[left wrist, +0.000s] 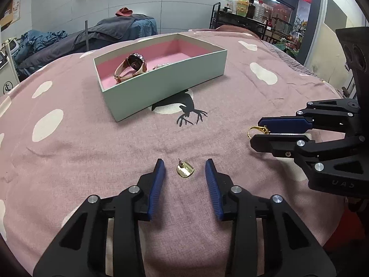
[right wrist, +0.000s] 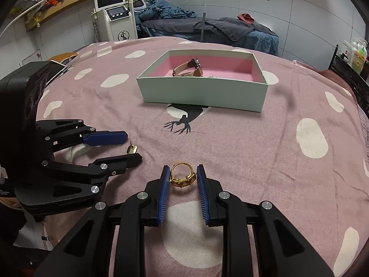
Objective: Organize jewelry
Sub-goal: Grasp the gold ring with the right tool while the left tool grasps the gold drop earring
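Pink cloth (left wrist: pixel 96 152) with white spots covers the table. From the left wrist, the left claw (left wrist: pixel 184 164) is released, its blue pads either side of a small gold earring (left wrist: pixel 185 171) lying on the cloth, touching neither. Farther back, a pale green box (left wrist: pixel 166 80) with a pink lining holds a watch (left wrist: pixel 132 65).

From the right wrist, the right claw (right wrist: pixel 182 170) grasps a gold ring (right wrist: pixel 182 177) between both pads, low over the cloth. The box (right wrist: pixel 203 93) sits well beyond.

Dim indoor light, sharp, fisheye-warped edges
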Available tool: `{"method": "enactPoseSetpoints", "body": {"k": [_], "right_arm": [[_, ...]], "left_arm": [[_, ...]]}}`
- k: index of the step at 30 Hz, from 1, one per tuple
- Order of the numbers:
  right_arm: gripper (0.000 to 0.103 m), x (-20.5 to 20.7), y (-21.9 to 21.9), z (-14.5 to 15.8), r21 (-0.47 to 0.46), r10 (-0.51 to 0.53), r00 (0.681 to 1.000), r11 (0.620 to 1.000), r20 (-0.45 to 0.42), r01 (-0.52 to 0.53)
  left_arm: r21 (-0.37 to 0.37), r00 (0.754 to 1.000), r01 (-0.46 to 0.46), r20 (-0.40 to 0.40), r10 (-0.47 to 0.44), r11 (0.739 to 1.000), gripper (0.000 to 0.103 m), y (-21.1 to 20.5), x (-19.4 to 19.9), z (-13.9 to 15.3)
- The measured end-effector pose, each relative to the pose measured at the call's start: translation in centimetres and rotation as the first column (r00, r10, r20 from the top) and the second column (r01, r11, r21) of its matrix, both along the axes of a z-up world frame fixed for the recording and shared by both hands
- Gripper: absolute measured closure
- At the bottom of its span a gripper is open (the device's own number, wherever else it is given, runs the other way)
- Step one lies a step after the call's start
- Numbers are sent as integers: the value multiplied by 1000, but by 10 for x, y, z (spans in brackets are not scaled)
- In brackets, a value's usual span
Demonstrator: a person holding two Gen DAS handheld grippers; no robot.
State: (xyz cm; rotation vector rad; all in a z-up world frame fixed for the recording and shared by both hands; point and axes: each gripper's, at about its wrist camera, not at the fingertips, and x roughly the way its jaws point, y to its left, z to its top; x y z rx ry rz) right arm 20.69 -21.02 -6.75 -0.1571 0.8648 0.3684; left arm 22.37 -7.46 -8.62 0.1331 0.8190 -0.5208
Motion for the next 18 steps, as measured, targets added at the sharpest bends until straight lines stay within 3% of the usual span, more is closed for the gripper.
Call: {"method": "enactPoseSetpoints", "body": {"k": [10, 18], "right_arm": [[80, -2, 1, -1, 11, 6, 1000, 1000, -3, -6], [80, -3, 2, -1, 26, 12, 1000, 1000, -8, -12]], "left_arm": [[-20, 1000, 14, 5, -14, 1000, 88, 0, -1, -2], [-37, 1000, 3, 15, -3, 999, 88, 4, -8, 2]]}}
